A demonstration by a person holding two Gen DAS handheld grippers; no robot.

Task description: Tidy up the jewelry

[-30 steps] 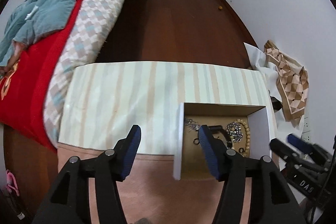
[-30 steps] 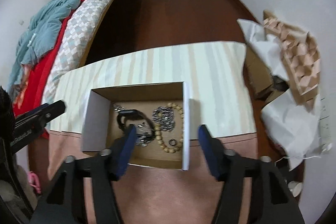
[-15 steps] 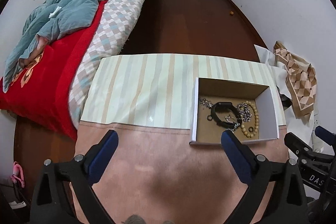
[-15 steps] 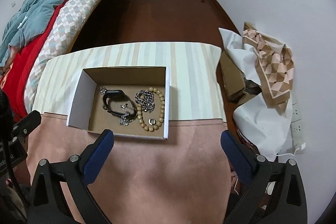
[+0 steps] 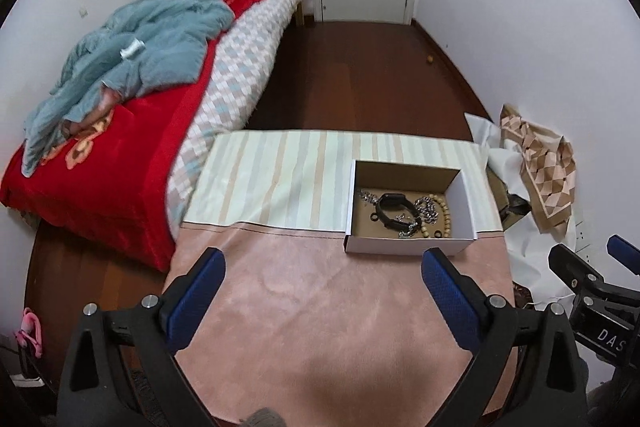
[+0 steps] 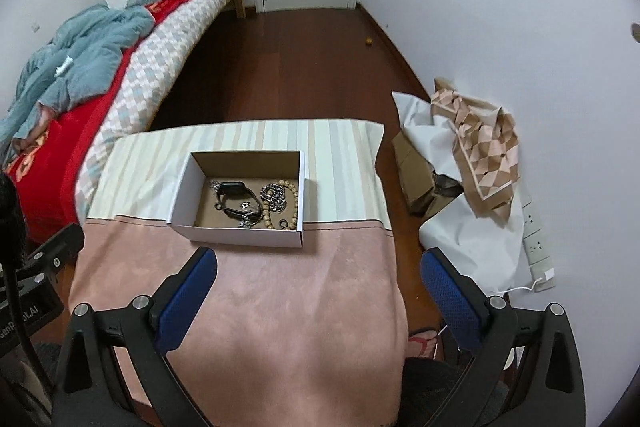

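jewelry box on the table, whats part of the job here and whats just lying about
Job: cardboard box, black watch, bead bracelet, silver chain, small rings.

Lying about: patterned cloth, white bag, power strip, bed.

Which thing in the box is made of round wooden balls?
The bead bracelet, lying along the right side of the cardboard box. Its tan round beads set it apart from the black watch and the silver chain beside it.

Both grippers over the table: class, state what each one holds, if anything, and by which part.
Nothing is held. The left gripper and the right gripper are both open and empty; the jewelry lies in the cardboard box.
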